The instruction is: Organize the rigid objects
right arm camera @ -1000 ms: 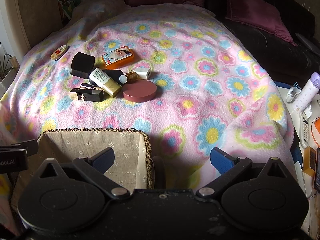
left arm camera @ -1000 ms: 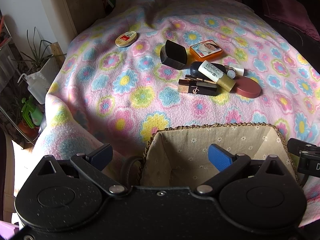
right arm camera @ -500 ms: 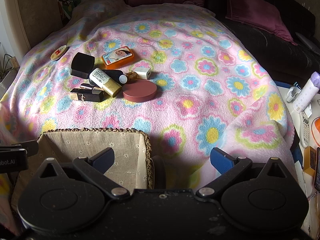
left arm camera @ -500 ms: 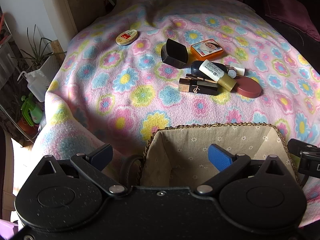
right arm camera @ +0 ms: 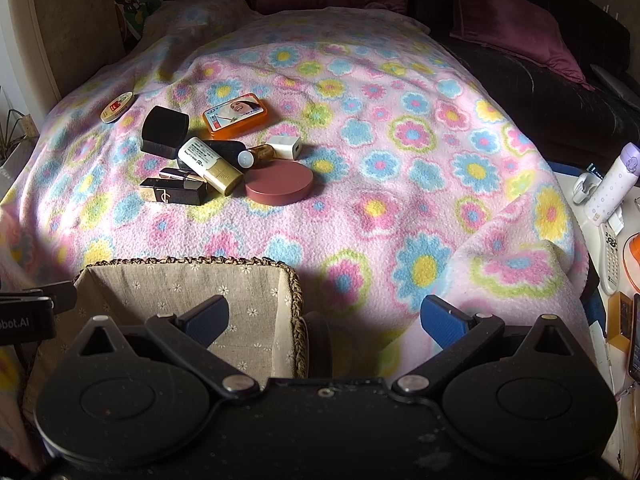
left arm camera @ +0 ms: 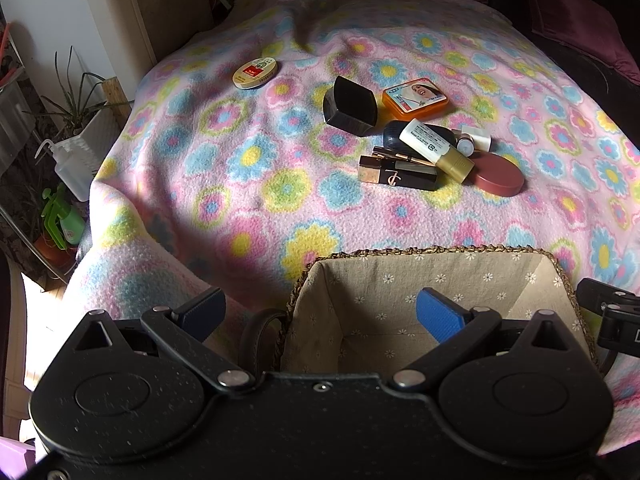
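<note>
Tools [left arm camera: 320, 312] [right arm camera: 324, 318] agape above basket [left arm camera: 440, 252]

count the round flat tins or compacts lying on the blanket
2: a small cream tin lying alone at the far left of the blanket, and a brownish-red compact at the right end of the cluster, touching the gold-capped tube. Others may be hidden under the pile.

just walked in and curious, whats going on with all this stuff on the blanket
A person holds a hand-held gripper in each hand over a flowered blanket, tidying small cosmetics into a fabric-lined basket. The left hand-held gripper and right hand-held gripper are both open and empty. The basket looks empty. The orange tin, black box, maroon compact and cream tube lie untouched on the blanket.
</note>
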